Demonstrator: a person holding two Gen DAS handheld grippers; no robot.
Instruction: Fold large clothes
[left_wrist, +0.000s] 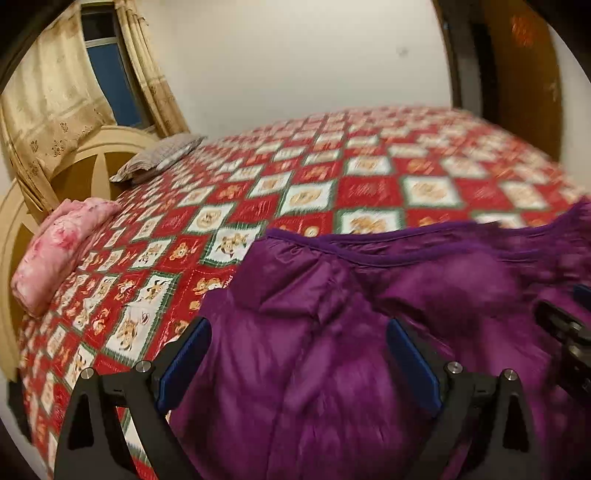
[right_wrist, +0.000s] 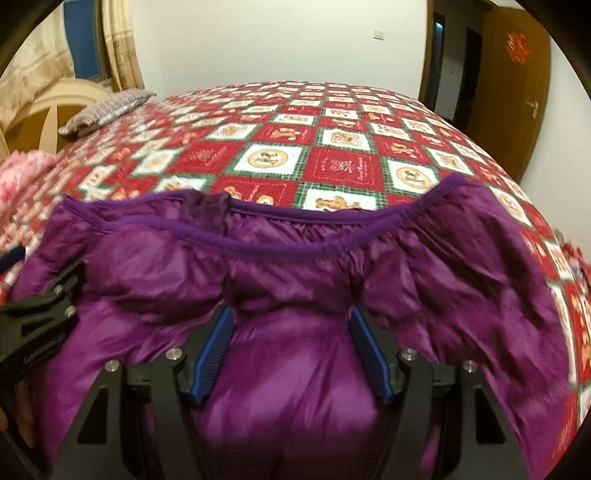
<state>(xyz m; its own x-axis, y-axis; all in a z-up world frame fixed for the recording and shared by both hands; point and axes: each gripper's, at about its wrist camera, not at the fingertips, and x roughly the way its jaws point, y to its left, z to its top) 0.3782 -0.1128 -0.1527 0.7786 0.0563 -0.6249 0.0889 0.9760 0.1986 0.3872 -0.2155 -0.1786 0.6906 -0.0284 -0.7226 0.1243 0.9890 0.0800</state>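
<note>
A puffy purple jacket (right_wrist: 295, 266) with an elastic-trimmed edge lies at the near side of the bed (right_wrist: 332, 147). My right gripper (right_wrist: 291, 350) has its blue pads (right_wrist: 214, 350) pressed on a thick bulge of the jacket, and creases fan out from the fingertips. My left gripper (left_wrist: 299, 362) stands wide over the jacket's (left_wrist: 332, 332) left part. Its blue pads (left_wrist: 184, 365) are bare and nothing is pinched between them. Each gripper shows at the edge of the other's view: the left gripper (right_wrist: 37, 314) and the right gripper (left_wrist: 569, 332).
The bed has a red, white and green checked cover. A pink folded blanket (left_wrist: 55, 251) and a grey pillow (left_wrist: 162, 155) lie by the cream headboard (left_wrist: 92, 158) at the left. Curtains (left_wrist: 48, 92) hang behind it. A brown wooden door (right_wrist: 513, 81) stands at the right.
</note>
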